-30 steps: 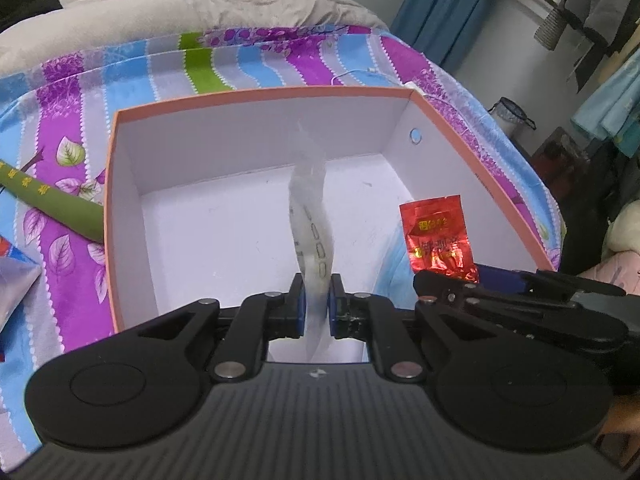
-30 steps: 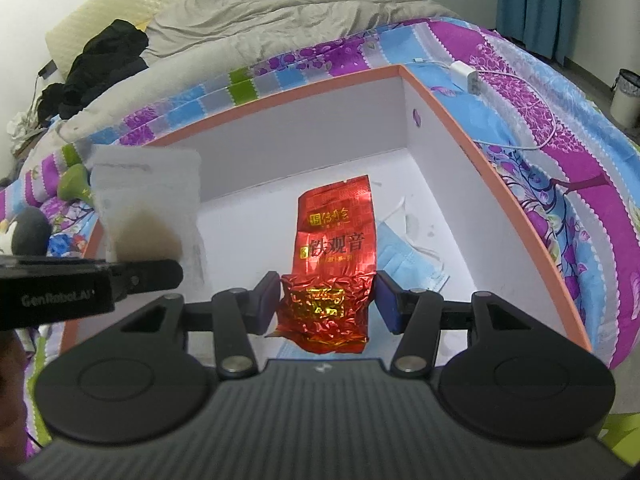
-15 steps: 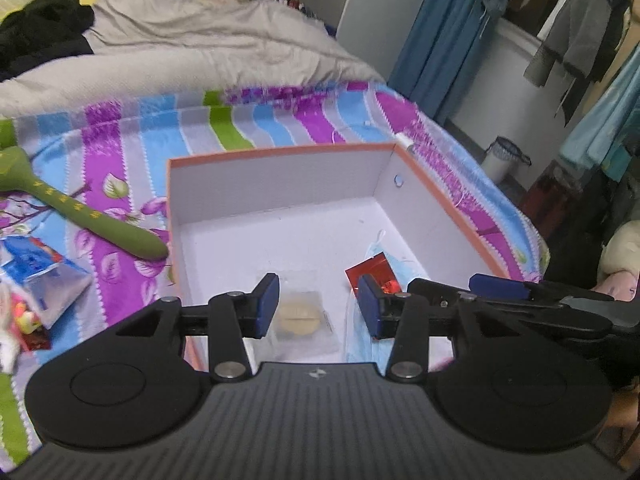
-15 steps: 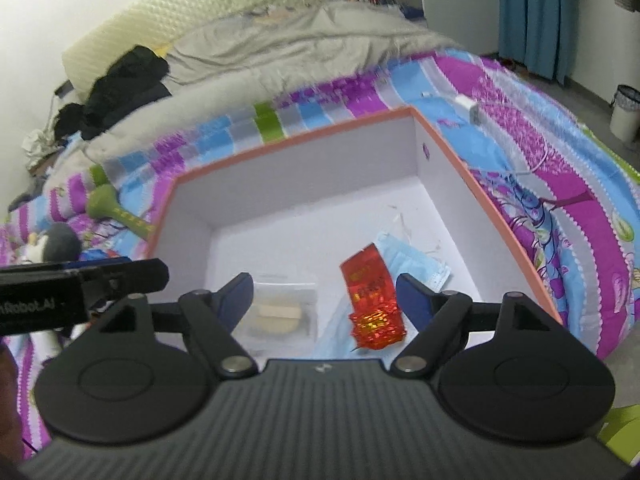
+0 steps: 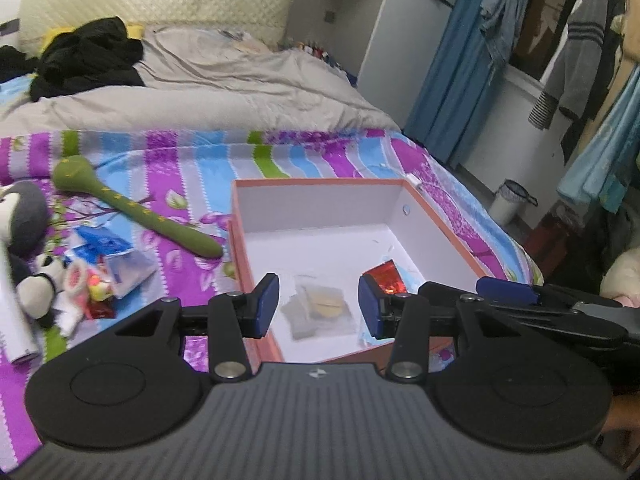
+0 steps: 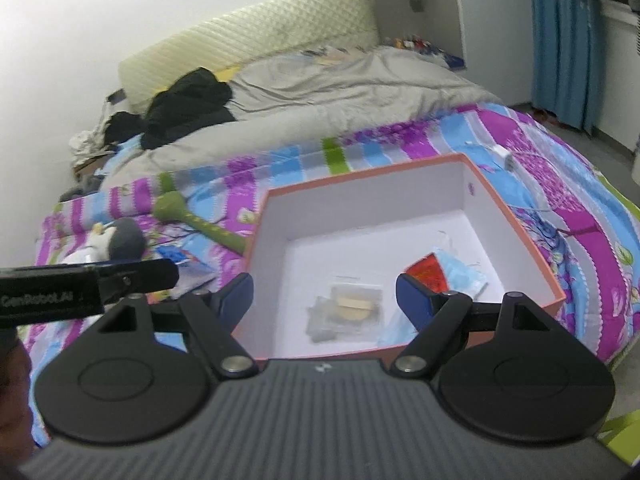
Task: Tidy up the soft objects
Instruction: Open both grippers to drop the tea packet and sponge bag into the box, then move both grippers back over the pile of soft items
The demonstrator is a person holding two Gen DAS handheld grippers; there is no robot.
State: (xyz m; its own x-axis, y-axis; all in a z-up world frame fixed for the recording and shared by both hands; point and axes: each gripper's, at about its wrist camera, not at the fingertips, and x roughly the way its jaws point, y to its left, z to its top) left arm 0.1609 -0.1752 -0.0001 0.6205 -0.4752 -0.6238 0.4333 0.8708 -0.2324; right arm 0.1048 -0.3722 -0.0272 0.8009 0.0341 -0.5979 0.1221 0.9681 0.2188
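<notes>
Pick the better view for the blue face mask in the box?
Right wrist. The blue face mask lies mostly exposed beside the red foil packet. In the left wrist view only slivers of it show behind that packet and the claw finger.

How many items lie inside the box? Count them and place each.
3: clear packet near the front, red foil pouch to its right, blue face mask beneath the pouch. More may be hidden.

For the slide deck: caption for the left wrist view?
Open left gripper above box holding clear pouch and red packet.

Both wrist views above box (image 5: pixel 440 224)
</notes>
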